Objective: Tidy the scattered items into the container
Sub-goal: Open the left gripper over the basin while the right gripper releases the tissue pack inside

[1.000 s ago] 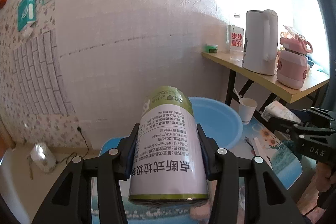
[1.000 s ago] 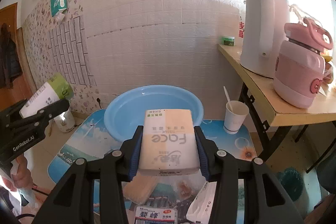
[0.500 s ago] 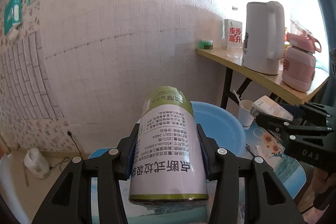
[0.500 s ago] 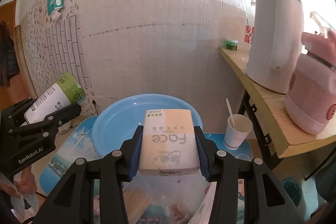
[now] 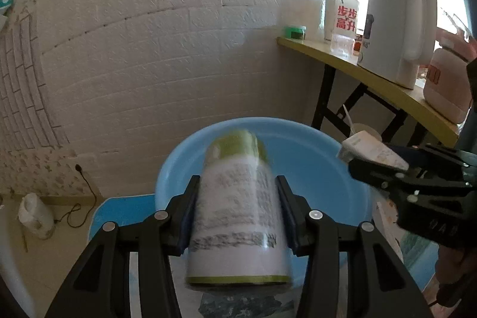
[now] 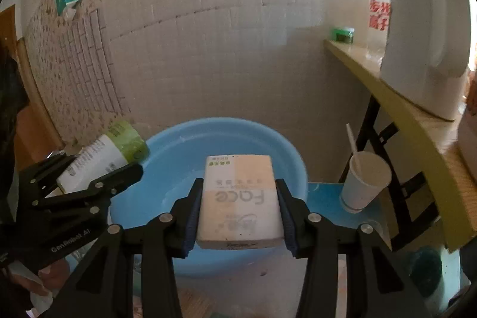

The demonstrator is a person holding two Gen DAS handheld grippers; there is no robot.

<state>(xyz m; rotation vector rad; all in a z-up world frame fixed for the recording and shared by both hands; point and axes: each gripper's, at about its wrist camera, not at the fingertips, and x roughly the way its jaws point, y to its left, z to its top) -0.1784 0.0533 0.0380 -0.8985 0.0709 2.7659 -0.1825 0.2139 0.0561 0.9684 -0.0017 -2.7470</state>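
Note:
My left gripper (image 5: 237, 213) is shut on a white roll with green ends (image 5: 238, 216), held over the near rim of the blue basin (image 5: 313, 157). The roll looks motion-blurred. My right gripper (image 6: 238, 216) is shut on a tissue pack marked "Face" (image 6: 240, 198), held above the basin (image 6: 179, 151). The left gripper with the roll (image 6: 101, 160) shows at the left of the right wrist view. The right gripper with the pack (image 5: 369, 152) shows at the right of the left wrist view.
A paper cup with a stick (image 6: 363, 184) stands on the blue table right of the basin. A yellow folding table (image 5: 372, 79) at the right carries a white kettle (image 5: 396, 29), a pink flask and a green jar (image 5: 295, 32). A white brick wall stands behind.
Both grippers have moved forward with their loads, from short of the basin to above it. The basin looks larger and nearer in both views.

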